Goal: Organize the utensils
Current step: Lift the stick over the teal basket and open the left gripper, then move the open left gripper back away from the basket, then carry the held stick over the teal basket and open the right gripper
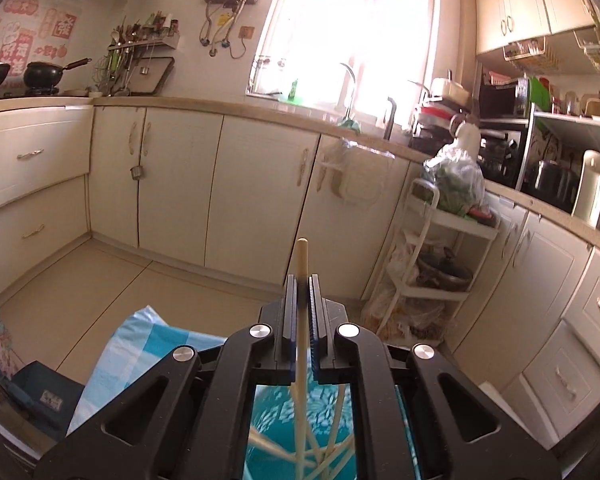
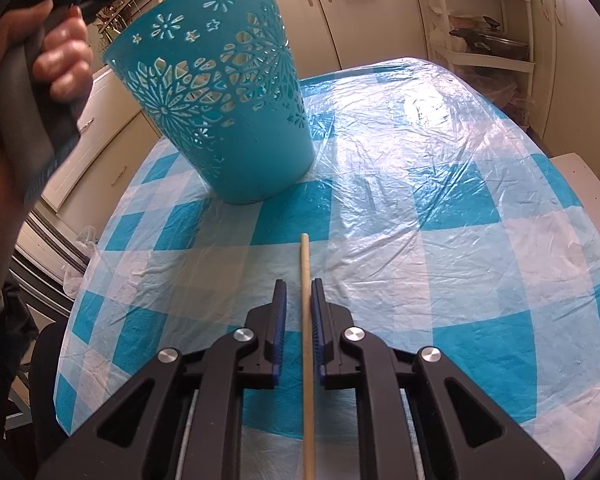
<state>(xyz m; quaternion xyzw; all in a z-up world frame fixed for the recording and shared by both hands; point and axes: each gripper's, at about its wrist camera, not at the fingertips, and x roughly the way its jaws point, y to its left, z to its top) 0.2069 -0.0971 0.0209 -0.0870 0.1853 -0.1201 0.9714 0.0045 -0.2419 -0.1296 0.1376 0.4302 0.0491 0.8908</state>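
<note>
Right wrist view: the right tool (image 2: 299,292) stands slightly apart around a wooden chopstick (image 2: 305,264) over the blue-checked counter (image 2: 440,208), near the teal basket (image 2: 220,92). The left tool (image 1: 302,284) clamps another chopstick (image 1: 301,256).

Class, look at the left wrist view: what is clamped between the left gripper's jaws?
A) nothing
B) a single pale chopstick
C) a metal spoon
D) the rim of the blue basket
B: the left gripper is shut on one chopstick, whose tip sticks out past the jaws above the teal basket holding more chopsticks.
</note>
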